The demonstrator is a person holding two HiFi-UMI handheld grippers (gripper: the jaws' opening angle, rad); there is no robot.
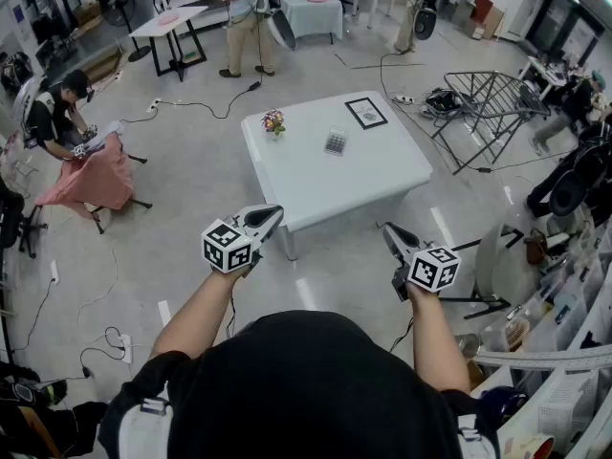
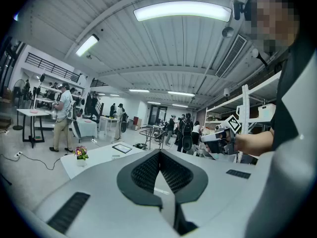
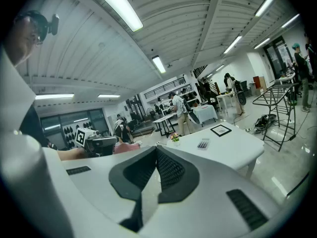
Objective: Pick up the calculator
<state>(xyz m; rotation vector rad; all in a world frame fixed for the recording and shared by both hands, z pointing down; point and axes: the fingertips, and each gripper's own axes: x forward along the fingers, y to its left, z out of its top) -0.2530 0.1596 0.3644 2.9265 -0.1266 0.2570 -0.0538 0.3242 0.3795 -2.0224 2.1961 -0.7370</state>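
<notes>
1. Both grippers are clenched and empty. The left gripper [image 1: 269,215] and right gripper [image 1: 391,230] hang in front of the person with jaws together, well short of the surface's [image 1: 368,178] near corner.
2. The calculator [image 1: 336,142] lies flat about mid-surface, a little toward the far edge. It is near the frame [image 1: 366,113] and apart from the flowers [image 1: 274,122] by the far left corner.
3. The step in hand looks like the approach, so walk closer first.
4. Choose one gripper and open its jaws before descending.
5. The calculator is thin, so tilt the gripper down steeply, straddle the calculator's narrow width and close on its side edges, clear of the frame.
</notes>
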